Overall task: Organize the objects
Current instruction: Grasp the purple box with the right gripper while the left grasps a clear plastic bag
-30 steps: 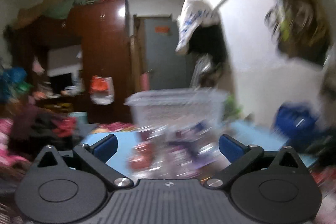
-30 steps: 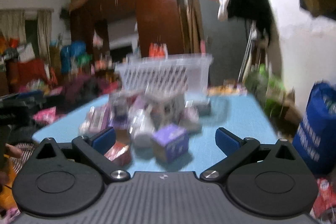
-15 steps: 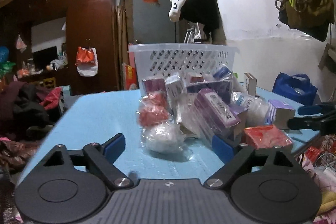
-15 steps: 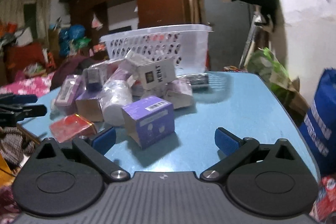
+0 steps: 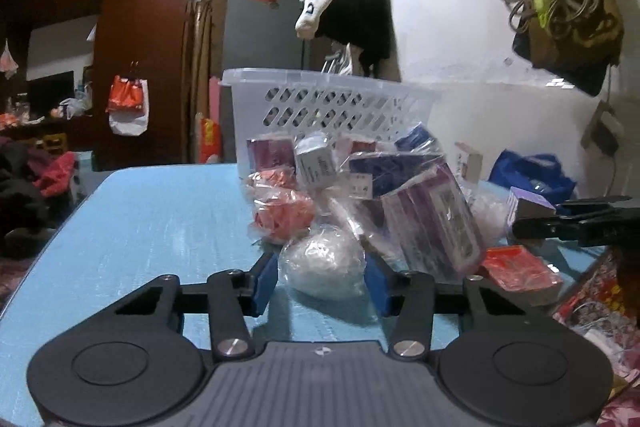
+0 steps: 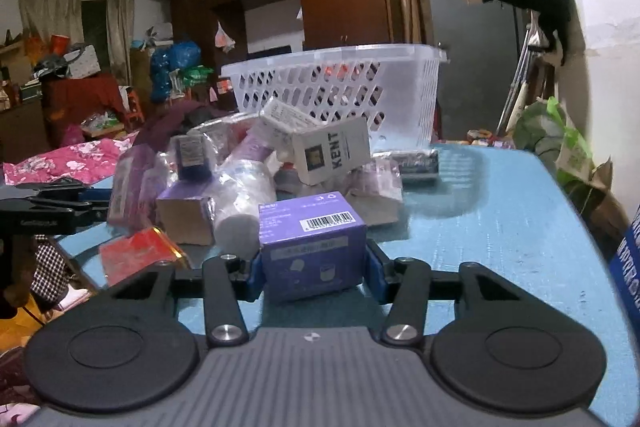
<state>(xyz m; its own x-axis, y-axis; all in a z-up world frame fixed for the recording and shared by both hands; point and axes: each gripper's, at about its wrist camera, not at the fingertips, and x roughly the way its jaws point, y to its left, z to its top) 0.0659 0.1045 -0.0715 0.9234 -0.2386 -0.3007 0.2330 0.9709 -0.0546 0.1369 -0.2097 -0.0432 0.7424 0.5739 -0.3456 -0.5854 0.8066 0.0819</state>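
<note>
Item: purple box [image 6: 312, 239], barcode side up, on the blue worktop [image 6: 500, 211], nearest piece of the pile in front of the white basket [image 6: 340, 87]. Clamped between blue fingers [image 6: 374, 273] of right gripper [image 6: 314, 273], both pads flat against its side walls.

Item: clear-wrapped white bundle [image 5: 322, 267], also in front of the basket, at the pile's near edge. Bracketed by left gripper [image 5: 322, 277], fingers [image 5: 264, 279] narrowed to its sides; firm contact probable, not certain through the glossy wrap.

Handling: lift straight up, clear of neighbouring packets, before carrying over the basket rim. Keep box level. Squeeze bundle gently; soft, likely to slip or deform. Release low inside basket.
</note>
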